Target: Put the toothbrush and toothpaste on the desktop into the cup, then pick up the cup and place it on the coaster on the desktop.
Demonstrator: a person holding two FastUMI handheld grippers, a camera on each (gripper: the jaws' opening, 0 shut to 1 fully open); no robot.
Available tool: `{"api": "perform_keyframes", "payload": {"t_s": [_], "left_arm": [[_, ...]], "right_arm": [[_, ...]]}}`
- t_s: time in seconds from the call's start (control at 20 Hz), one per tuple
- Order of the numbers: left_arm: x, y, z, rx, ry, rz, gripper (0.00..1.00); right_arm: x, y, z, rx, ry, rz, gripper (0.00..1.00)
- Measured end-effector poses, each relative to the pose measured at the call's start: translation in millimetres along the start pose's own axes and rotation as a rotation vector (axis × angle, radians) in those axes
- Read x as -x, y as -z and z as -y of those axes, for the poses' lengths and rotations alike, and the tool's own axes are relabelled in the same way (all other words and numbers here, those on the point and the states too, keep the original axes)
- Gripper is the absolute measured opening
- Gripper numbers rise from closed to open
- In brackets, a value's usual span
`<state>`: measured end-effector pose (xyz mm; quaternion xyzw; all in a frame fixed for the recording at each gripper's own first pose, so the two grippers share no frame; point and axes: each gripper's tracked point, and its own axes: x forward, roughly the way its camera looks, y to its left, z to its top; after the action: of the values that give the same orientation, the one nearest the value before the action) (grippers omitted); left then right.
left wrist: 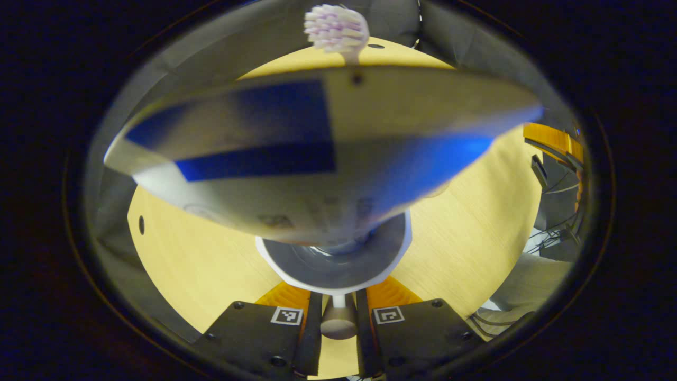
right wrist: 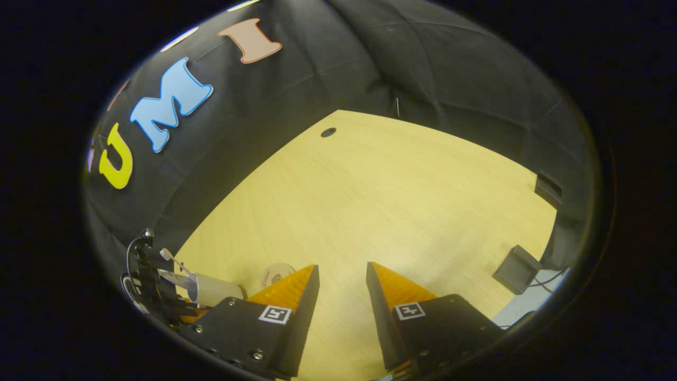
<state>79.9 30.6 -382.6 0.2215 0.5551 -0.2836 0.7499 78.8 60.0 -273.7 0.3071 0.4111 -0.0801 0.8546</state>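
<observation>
The white cup sits right in front of my left gripper, which is shut on a stub at the cup's near side. A white and blue toothpaste tube leans out of the cup, blurred and close. The toothbrush head rises behind the tube. In the right gripper view the same cup is at the lower left, held by the left gripper, with the toothbrush and the tube in it. A round pale coaster lies on the table just beside the cup. My right gripper is open over bare wood.
The light wooden table has a small dark hole near its far edge. A black box and cables sit at the table's right edge. The other gripper's orange part shows at the right of the left gripper view.
</observation>
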Motion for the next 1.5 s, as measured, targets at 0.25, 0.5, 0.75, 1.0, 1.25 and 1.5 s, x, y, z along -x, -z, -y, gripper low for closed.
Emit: {"api": "perform_keyframes", "payload": {"t_s": [0.25,0.5,0.75,1.0,1.25,1.5], "left_arm": [[-6,-20,22,-0.047,0.010,0.008,0.35],[-6,-33,27,-0.085,0.028,0.009,0.35],[-6,-45,47,-0.100,0.055,0.006,0.35],[-7,-54,53,-0.123,0.061,0.001,0.34],[-7,-58,58,-0.159,0.059,-0.008,0.34],[-9,-59,69,-0.164,0.063,-0.015,0.34]], "right_arm": [[2,-4,14,-0.024,0.014,0.002,0.57],[3,-12,26,-0.054,0.030,0.005,0.57],[5,-8,35,-0.073,0.035,-0.002,0.57],[5,-6,37,-0.081,0.031,-0.008,0.57],[2,-6,37,-0.081,0.023,-0.011,0.57],[2,-12,43,-0.101,0.025,-0.001,0.57]]}}
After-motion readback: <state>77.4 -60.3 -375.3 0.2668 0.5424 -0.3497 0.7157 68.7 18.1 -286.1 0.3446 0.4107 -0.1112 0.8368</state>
